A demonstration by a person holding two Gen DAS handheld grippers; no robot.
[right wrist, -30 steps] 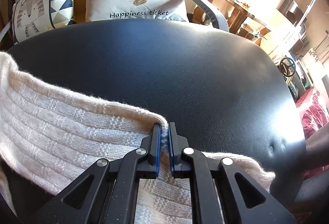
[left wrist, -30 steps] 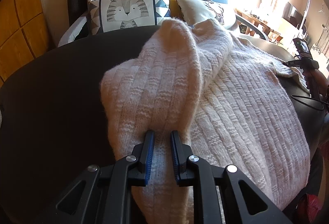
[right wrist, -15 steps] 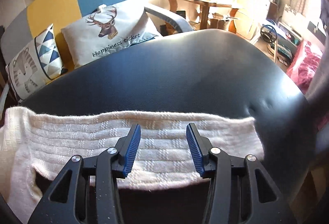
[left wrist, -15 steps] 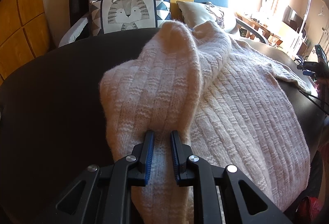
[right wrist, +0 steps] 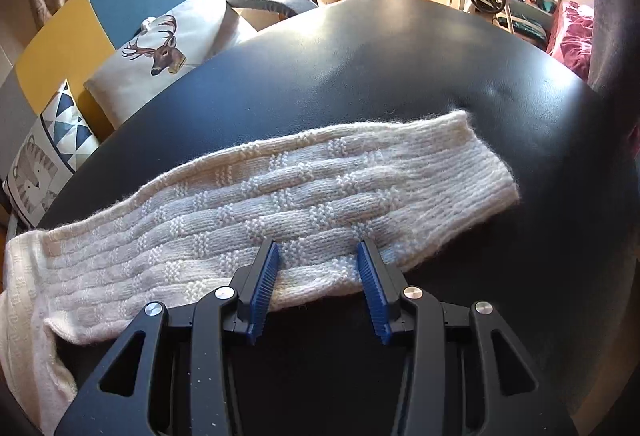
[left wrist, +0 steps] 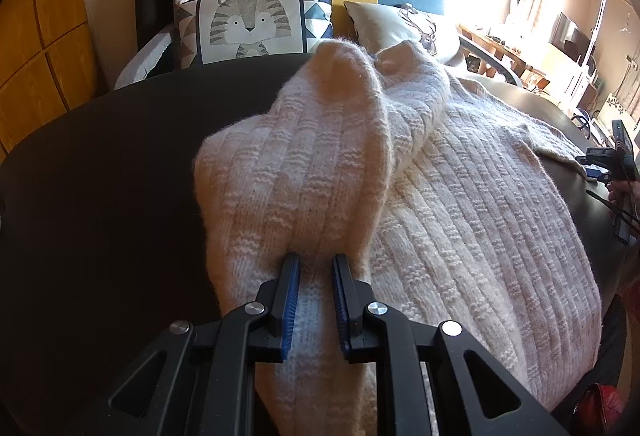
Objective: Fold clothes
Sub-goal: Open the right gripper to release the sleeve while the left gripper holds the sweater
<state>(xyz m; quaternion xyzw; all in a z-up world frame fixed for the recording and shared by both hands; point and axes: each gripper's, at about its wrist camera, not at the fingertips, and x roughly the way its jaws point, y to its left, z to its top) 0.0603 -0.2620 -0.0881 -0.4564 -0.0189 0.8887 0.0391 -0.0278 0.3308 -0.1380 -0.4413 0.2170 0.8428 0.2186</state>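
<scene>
Hidden: the near end of the folded sleeve (left wrist: 296, 172) is covered by the left gripper (left wrist: 316, 300) at the lower centre of the left wrist view; the lower right edge of the sweater (left wrist: 480, 220) is cut off by the lens rim.
Hard to make out: the right gripper's far side (left wrist: 612, 164), seen small at the right edge of the left wrist view, is held by a hand of which only a sliver is visible; the room behind it is washed out by window glare.
Sweater: a cream knitted sweater is spread on the dark table (left wrist: 100, 204), filling the centre and right of the left wrist view.
Left fingers: they are set narrow and closed on the folded sleeve, whose knit is pinched between the blue pads (left wrist: 291, 296).
Other sleeve: the outstretched sleeve (right wrist: 304, 204) is laid flat across the middle of the right wrist view, its cuff toward the right.
Right gripper (right wrist: 318, 284): its fingers are held well apart and are closing; the sleeve's near edge is seen between the tips, but the pads are not pressed on it.
Background: a tiger cushion (left wrist: 252, 24) and a deer cushion (right wrist: 168, 44) are propped on a sofa behind the table.
</scene>
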